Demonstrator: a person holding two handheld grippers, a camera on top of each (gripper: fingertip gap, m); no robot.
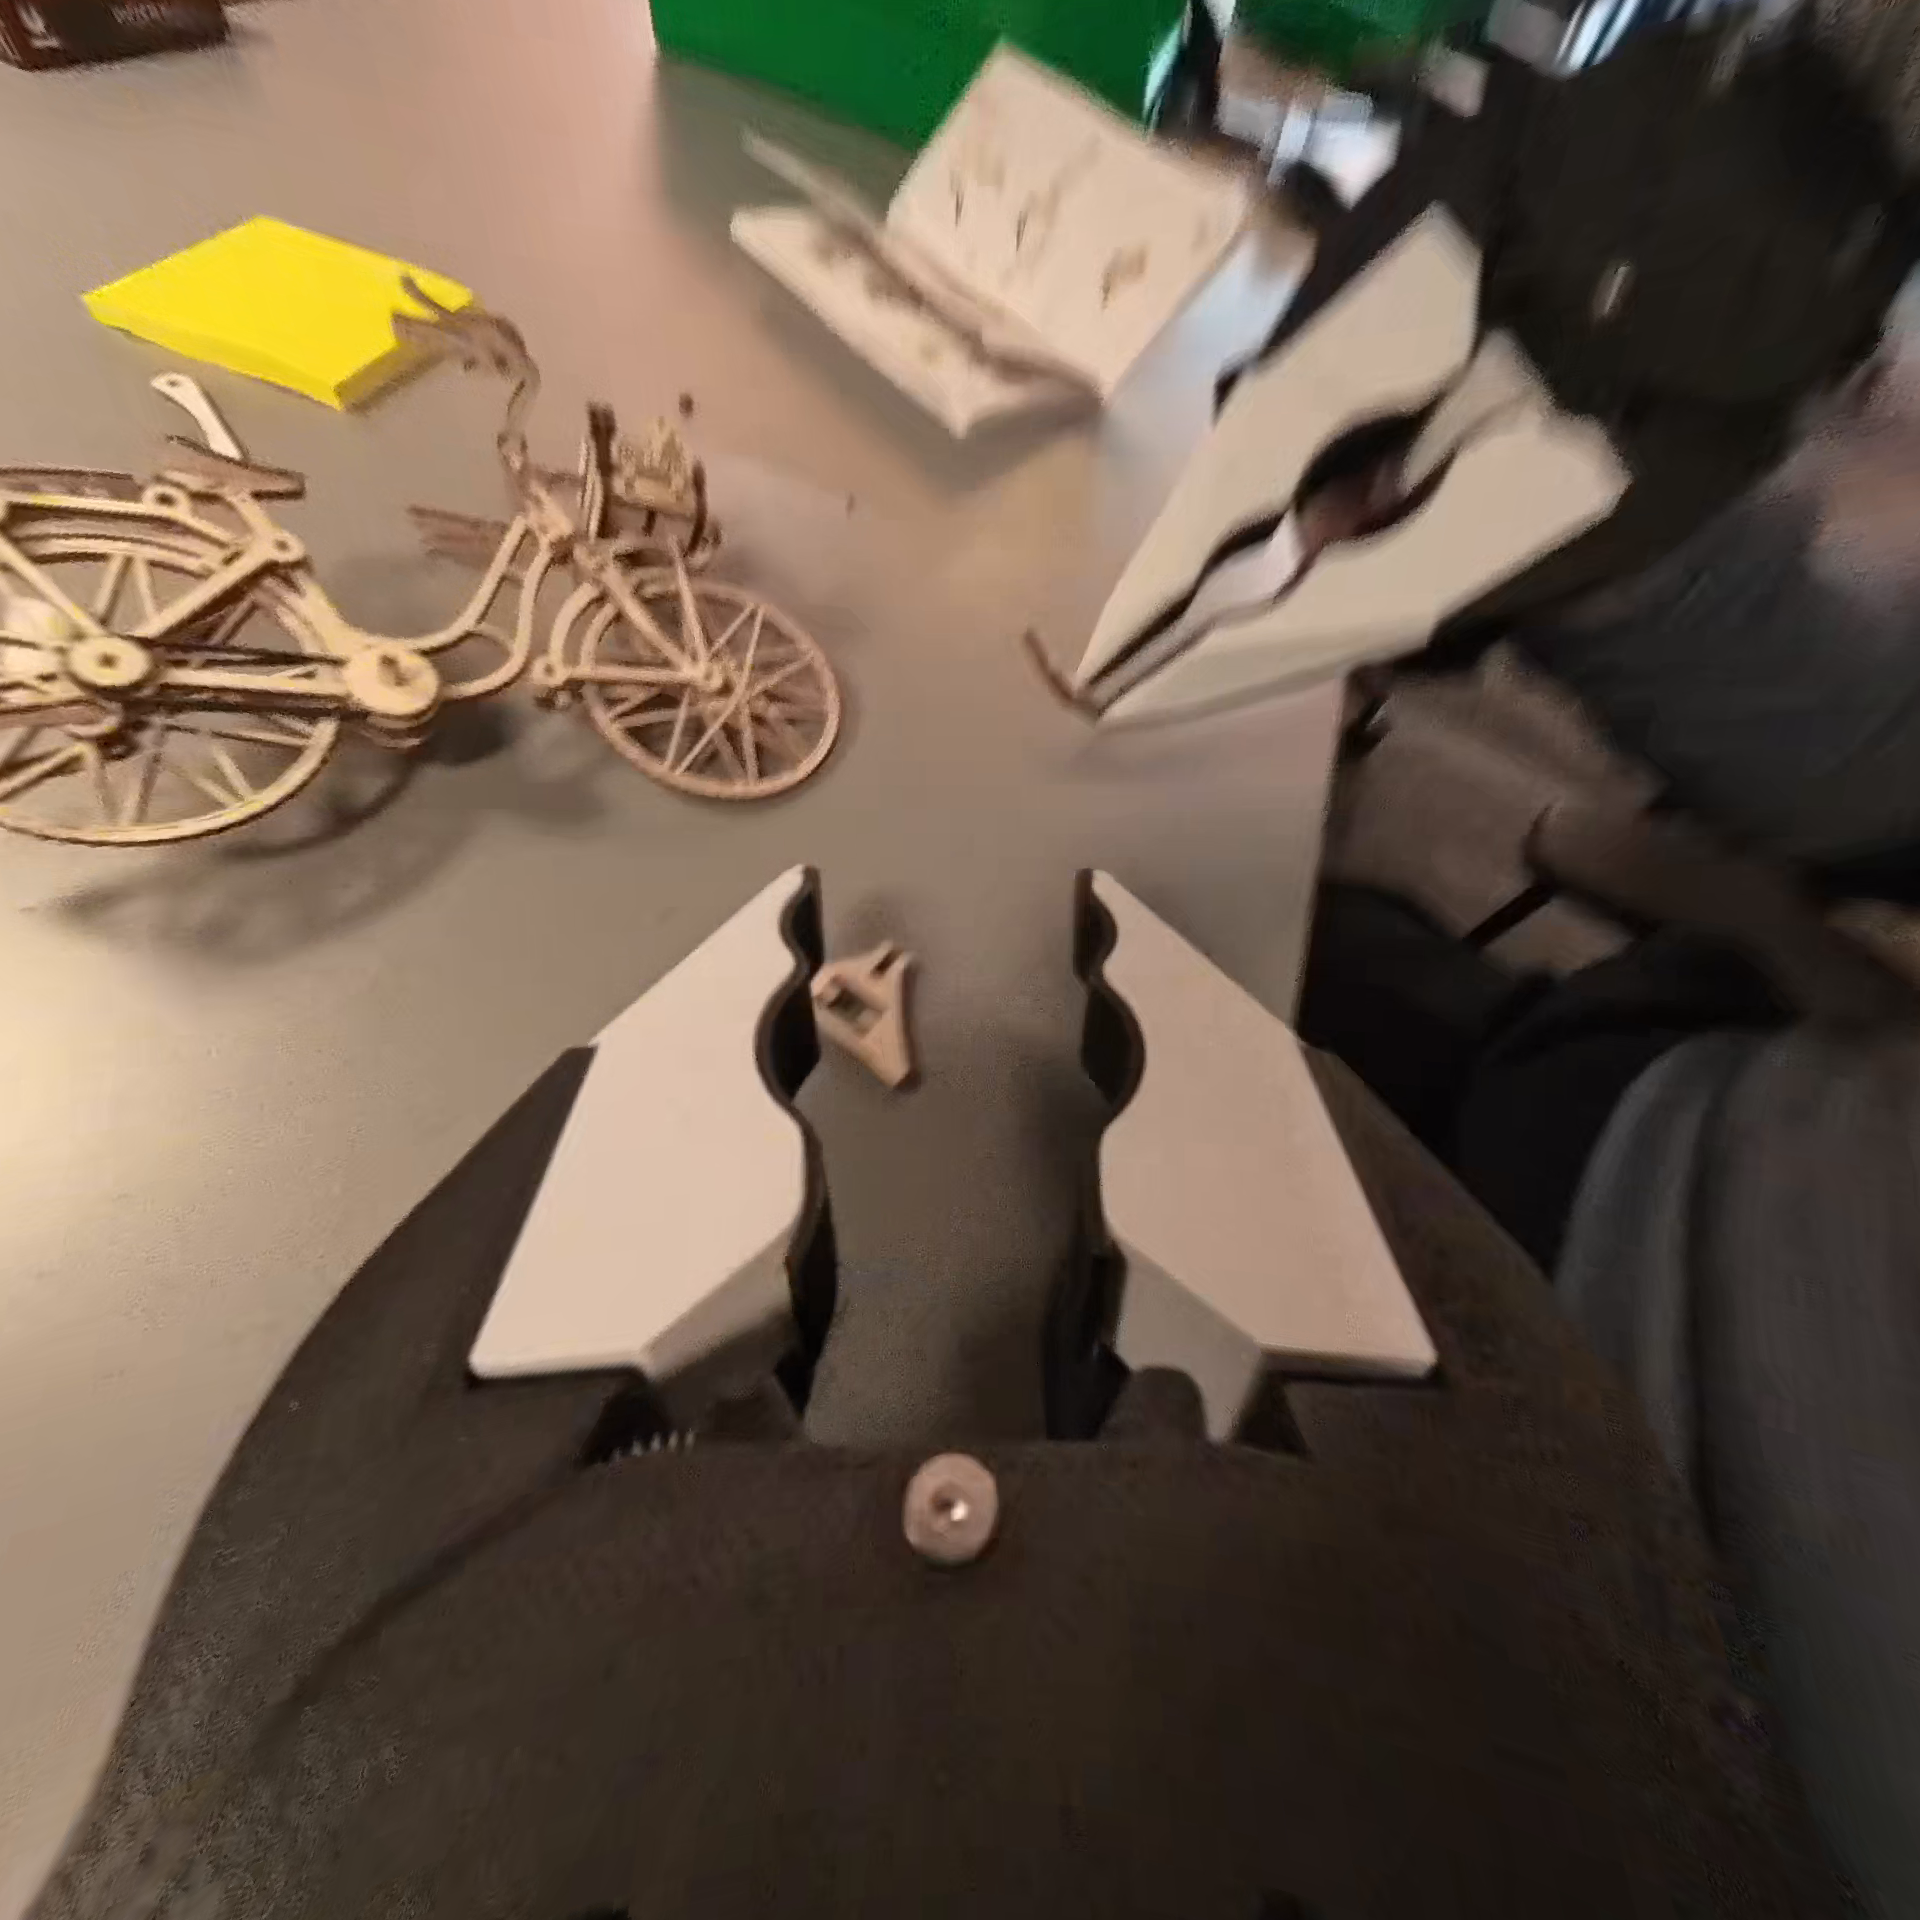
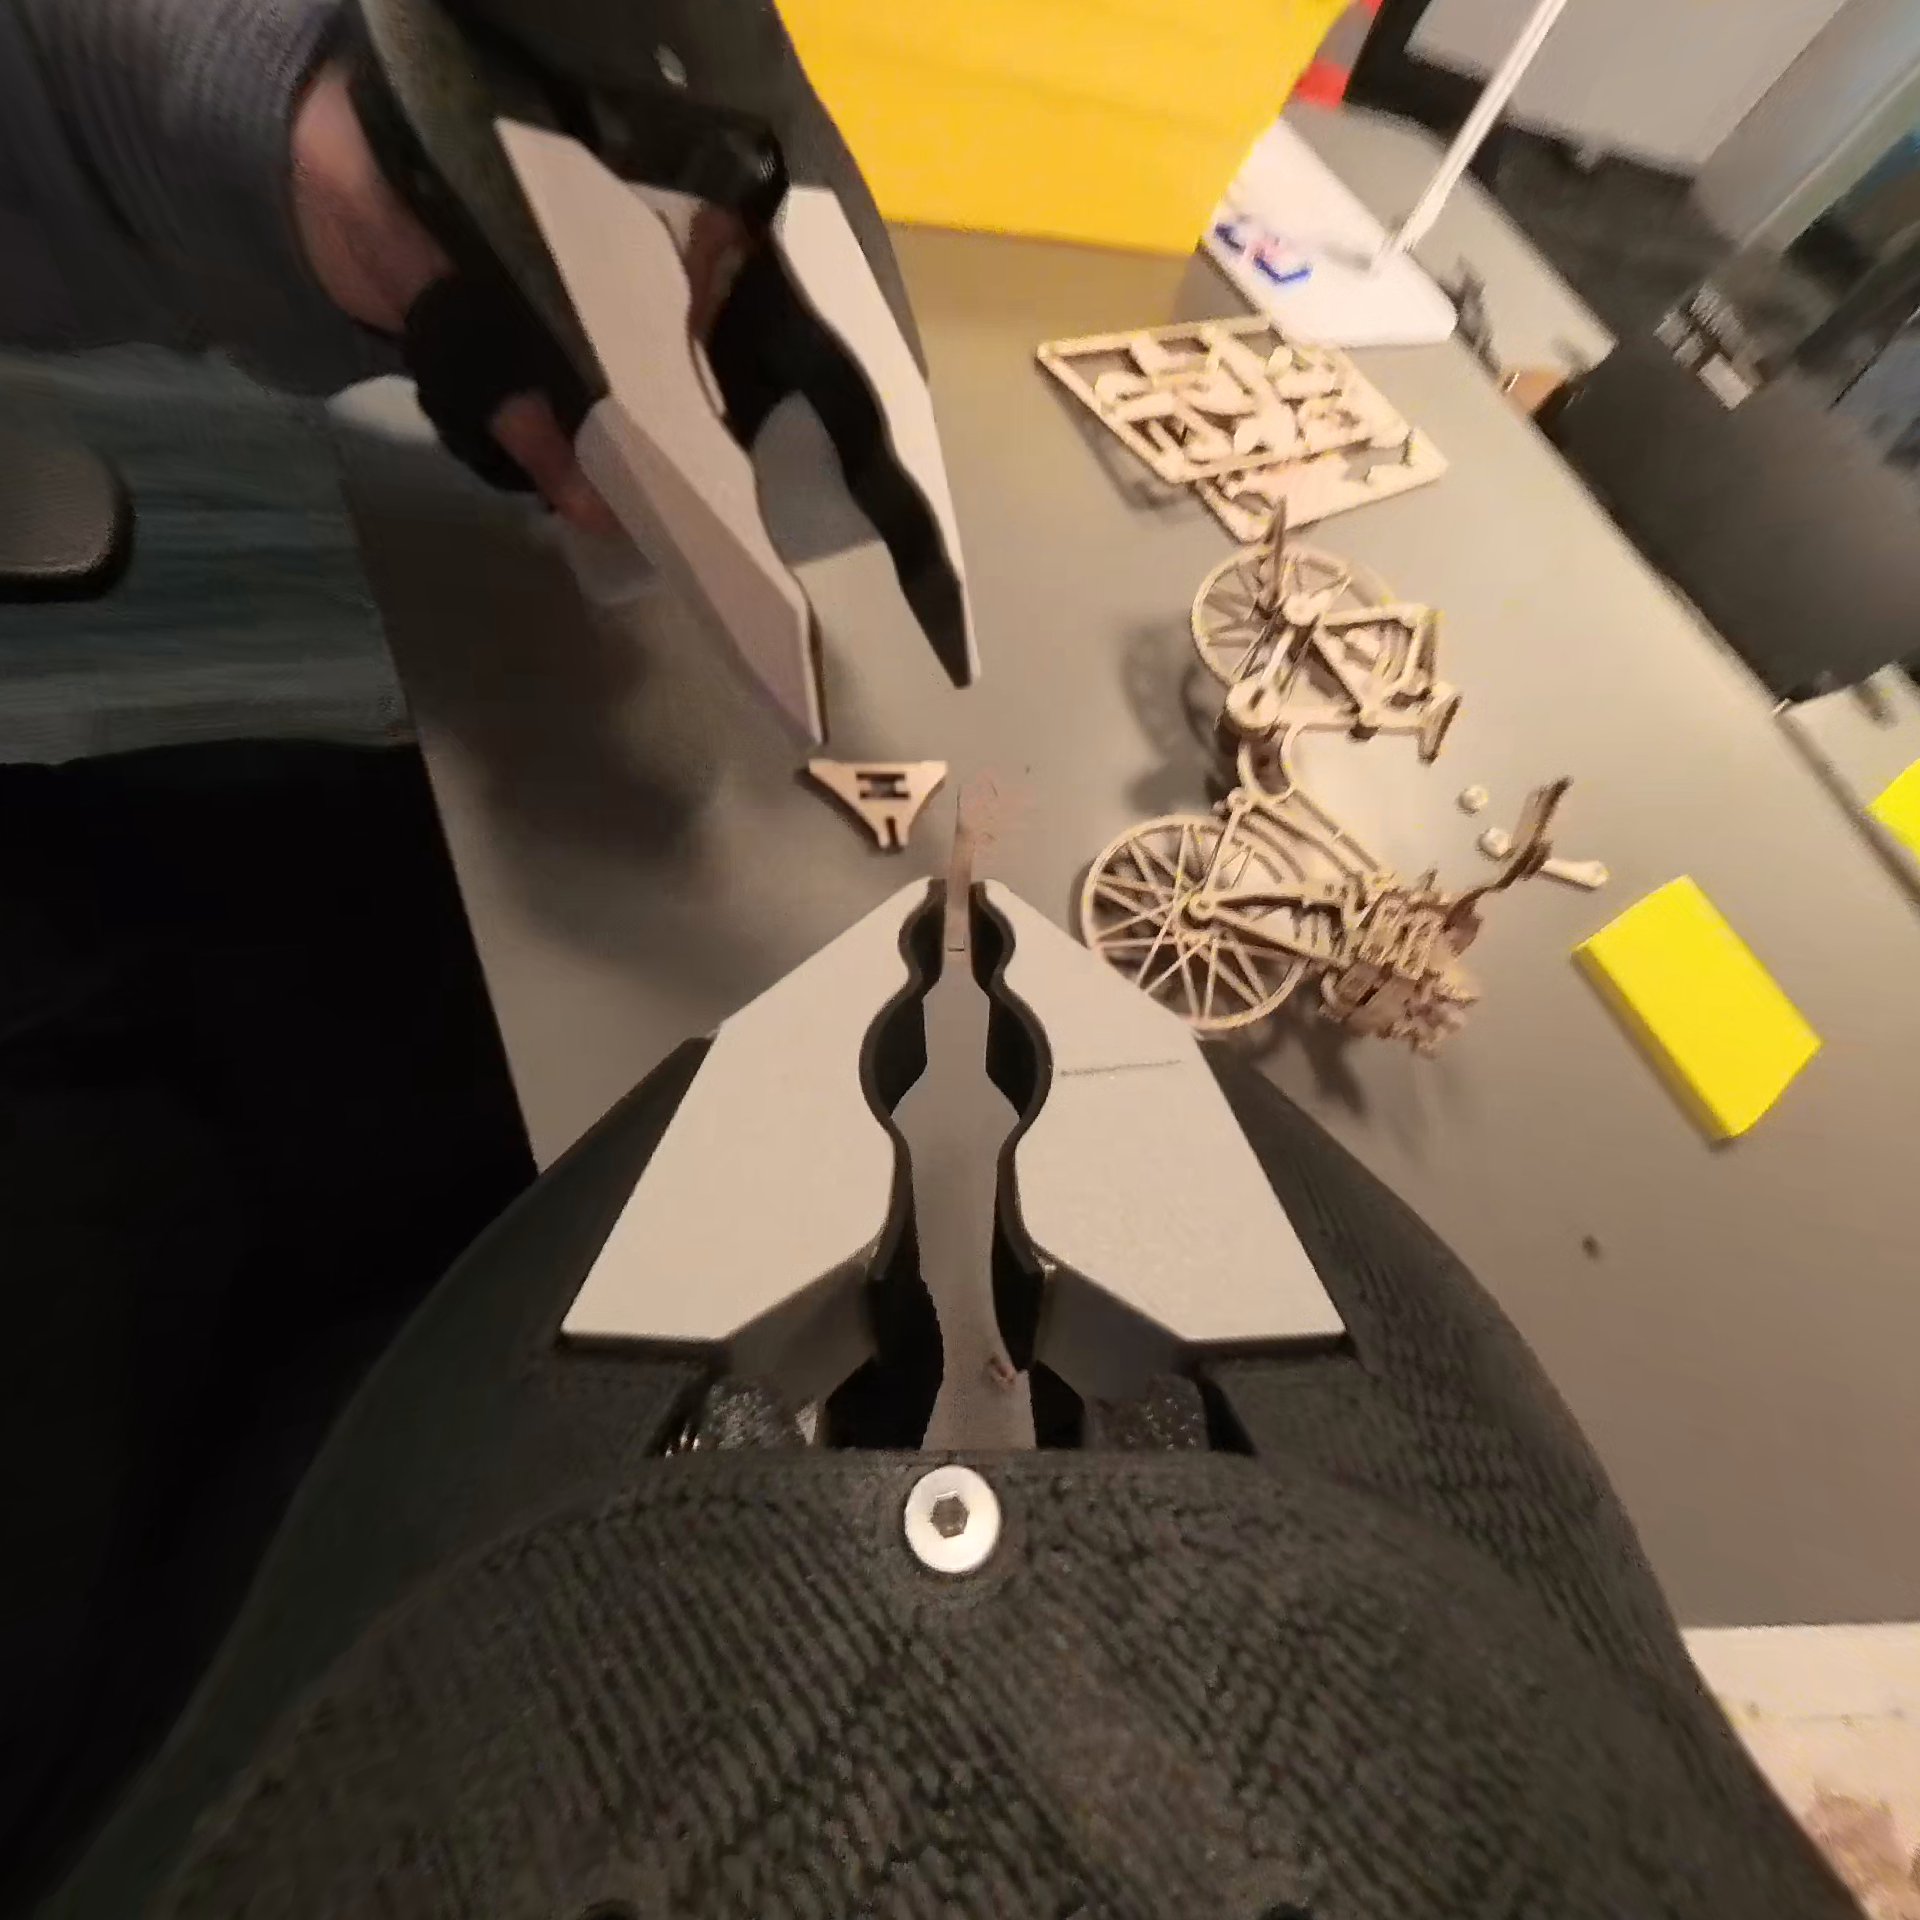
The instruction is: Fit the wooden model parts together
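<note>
My left gripper (image 1: 945, 894) is open, low over the grey table (image 1: 623, 1039). A small triangular wooden part (image 1: 868, 1013) lies flat between its fingers, close to the left one. My right gripper (image 2: 961, 891) is shut on a thin wooden strip (image 2: 961, 842) that sticks out past its tips. The strip's end hovers just right of the triangular part (image 2: 878, 792). The left gripper (image 2: 883, 707) shows there above that part, and the right gripper (image 1: 1101, 691) shows with its strip (image 1: 1049, 670) in the left wrist view. A wooden bicycle model (image 1: 416, 644) lies on its side and also shows in the right wrist view (image 2: 1278, 914).
A yellow block (image 1: 281, 307) lies behind the bicycle. An open instruction booklet (image 1: 997, 301) and a green box (image 1: 894, 52) stand farther back. A wooden parts sheet (image 2: 1247, 426), small loose pieces (image 2: 1486, 821) and a yellow box (image 2: 1039, 104) are on the table. The table edge (image 1: 1320, 831) runs close beside the grippers. Tip to tip, the grippers are about 5 cm apart.
</note>
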